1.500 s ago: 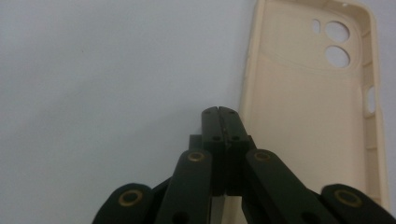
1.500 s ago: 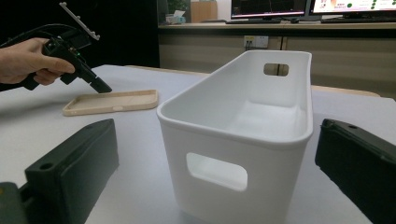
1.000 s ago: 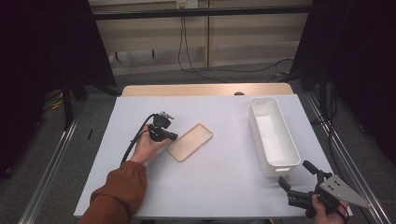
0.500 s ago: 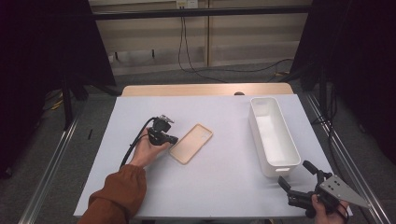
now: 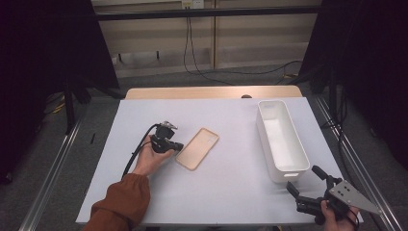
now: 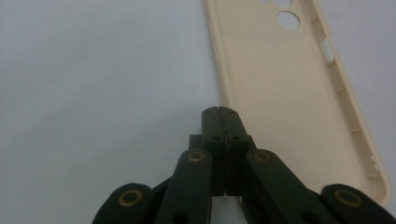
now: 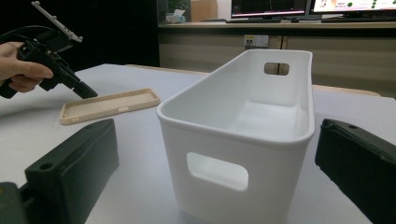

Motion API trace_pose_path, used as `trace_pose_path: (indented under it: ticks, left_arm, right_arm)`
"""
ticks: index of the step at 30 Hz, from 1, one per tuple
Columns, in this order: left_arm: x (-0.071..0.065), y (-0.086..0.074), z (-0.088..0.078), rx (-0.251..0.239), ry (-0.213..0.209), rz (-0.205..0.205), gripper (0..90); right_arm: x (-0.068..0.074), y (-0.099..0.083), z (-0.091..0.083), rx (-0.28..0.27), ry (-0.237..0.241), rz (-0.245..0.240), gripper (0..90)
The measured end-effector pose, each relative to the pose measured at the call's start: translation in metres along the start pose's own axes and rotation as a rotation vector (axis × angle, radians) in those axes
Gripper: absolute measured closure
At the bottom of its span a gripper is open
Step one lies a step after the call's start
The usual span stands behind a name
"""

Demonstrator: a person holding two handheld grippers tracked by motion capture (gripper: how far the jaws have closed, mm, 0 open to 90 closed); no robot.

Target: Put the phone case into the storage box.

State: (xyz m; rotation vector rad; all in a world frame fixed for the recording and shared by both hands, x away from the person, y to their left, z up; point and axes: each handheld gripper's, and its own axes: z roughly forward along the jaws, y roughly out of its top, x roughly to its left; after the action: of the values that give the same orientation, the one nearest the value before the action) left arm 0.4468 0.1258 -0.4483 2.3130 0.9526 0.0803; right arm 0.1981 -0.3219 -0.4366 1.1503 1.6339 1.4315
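A beige phone case (image 5: 197,148) lies open side up on the white table (image 5: 226,192), left of centre. My left gripper (image 5: 179,146) is held in a hand at the case's left edge. In the left gripper view its jaws are shut (image 6: 222,112), with the tips right at the long edge of the case (image 6: 289,93) and nothing between them. My right gripper (image 5: 304,179) is at the table's front right corner, open. In the right gripper view its jaws (image 7: 217,135) stand wide apart in front of the short end of a white bin (image 7: 243,140).
The long white bin (image 5: 281,139) stands empty along the table's right side, with a handle slot in each end. The right gripper view also has the left hand and its gripper (image 7: 60,70) above the case (image 7: 109,105). Monitors and a wooden shelf stand beyond the table.
The left hand and gripper have shifted slightly towards me, down to the case's edge. The case, bin and right gripper have stayed put.
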Motion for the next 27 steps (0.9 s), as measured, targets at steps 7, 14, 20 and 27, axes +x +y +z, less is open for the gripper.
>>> trace_pose_path:
  ticks: [7, 14, 20, 27]
  left_arm:
    - [-0.001, -0.001, 0.0, -0.002, -0.002, 0.005, 90.0]
    - [0.002, -0.002, -0.002, -0.029, 0.003, -0.017, 85.7]
    - [0.004, -0.004, -0.008, -0.073, 0.027, -0.019, 73.0]
    - [0.005, -0.005, -0.017, -0.151, 0.03, 0.01, 47.1]
  right_arm:
    - [0.0, 0.0, 0.0, 0.001, 0.002, -0.004, 0.0]
    - [0.0, 0.0, -0.001, 0.0, 0.0, -0.002, 0.0]
    - [0.0, 0.0, -0.001, -0.001, 0.0, -0.001, 0.0]
    - [0.0, 0.0, -0.001, -0.001, 0.0, -0.002, 0.0]
